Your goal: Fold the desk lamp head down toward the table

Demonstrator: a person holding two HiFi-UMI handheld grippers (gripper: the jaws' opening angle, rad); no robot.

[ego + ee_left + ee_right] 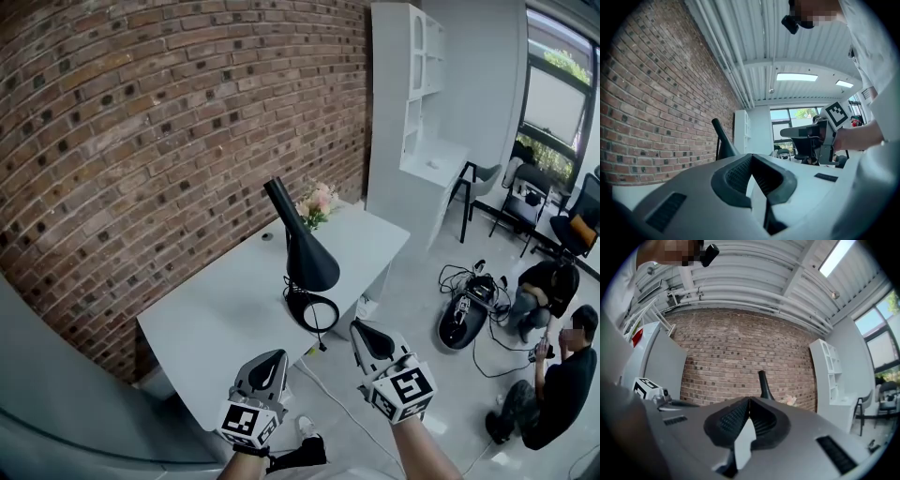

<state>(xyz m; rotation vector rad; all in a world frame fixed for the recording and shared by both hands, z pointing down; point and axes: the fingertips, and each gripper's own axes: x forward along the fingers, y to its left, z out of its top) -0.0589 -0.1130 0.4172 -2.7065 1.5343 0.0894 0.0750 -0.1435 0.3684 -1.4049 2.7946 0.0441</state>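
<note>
The lamp (305,255) stood near the counter's (211,319) front edge, and its shade looked already tipped down, so little seemed left. Your left claw (272,360) and right claw (367,330) were closed, empty and short of it.

Glossy black lamp (309,262) — probably metal, smooth matt white table (216,319), rough brick wall (141,141)

Brick wall (141,141) at left; white shelf unit (422,94) beside it, pink flowers (317,203) at the wall's foot. On the floor (412,291) we note a cabled device (464,319), with a crouched person (539,286) just beside it and a kneeling person (562,375) near. Chairs (520,202) stand below the window (558,103).
</note>
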